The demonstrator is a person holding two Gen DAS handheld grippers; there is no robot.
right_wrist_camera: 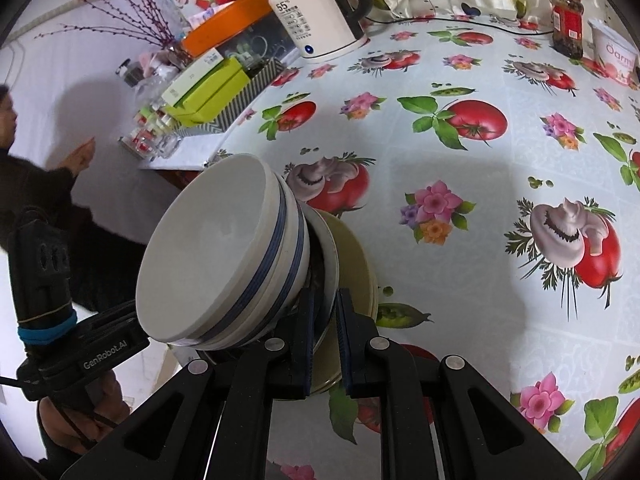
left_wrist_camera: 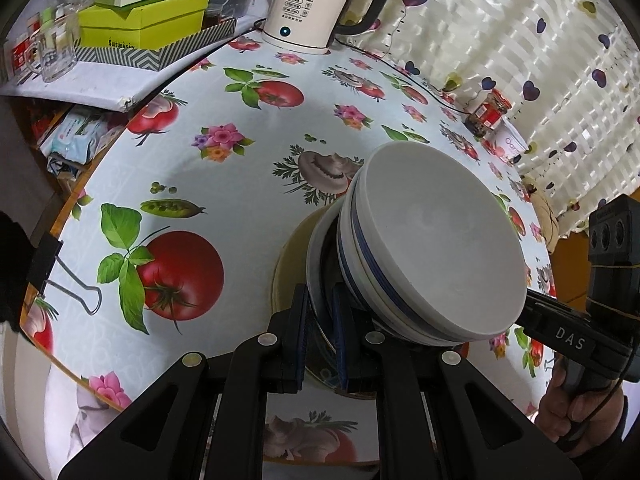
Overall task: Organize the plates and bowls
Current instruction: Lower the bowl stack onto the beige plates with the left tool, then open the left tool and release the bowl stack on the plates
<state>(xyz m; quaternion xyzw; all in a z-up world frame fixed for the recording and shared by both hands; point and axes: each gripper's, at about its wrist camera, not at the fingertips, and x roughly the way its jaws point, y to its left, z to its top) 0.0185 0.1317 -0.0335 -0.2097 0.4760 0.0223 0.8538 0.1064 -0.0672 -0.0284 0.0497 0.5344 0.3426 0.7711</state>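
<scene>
Left wrist view: left gripper (left_wrist_camera: 321,322) at bottom centre, jaws clamped on the rim of the plates (left_wrist_camera: 316,264). Plate stack sits centre-right of the frame, a beige one under a white one. Stacked bowls (left_wrist_camera: 436,248), white with blue bands, rest on the plates and fill the right-centre. The whole stack is above the tablecloth (left_wrist_camera: 224,184) with its tomato and mushroom print; can't tell whether it touches the cloth. Right gripper (left_wrist_camera: 532,312) enters from the right edge, tips hidden behind the bowls. Kettle (left_wrist_camera: 306,8) at top centre, green boxes (left_wrist_camera: 144,16) at upper left, binder clip (left_wrist_camera: 68,280) at the left edge.

Right wrist view: right gripper (right_wrist_camera: 323,326) at bottom centre, jaws pinched on the plate rim (right_wrist_camera: 332,240) from the opposite side. Bowls (right_wrist_camera: 216,256) are left of centre, leaning toward the camera. The other gripper's handle (right_wrist_camera: 44,280) sits at lower left, hand (right_wrist_camera: 76,420) below it. Kettle (right_wrist_camera: 316,16) top centre, jar (right_wrist_camera: 566,20) and white tub (right_wrist_camera: 612,56) at upper right. Another person's sleeve (right_wrist_camera: 36,188) shows at the left edge.
</scene>
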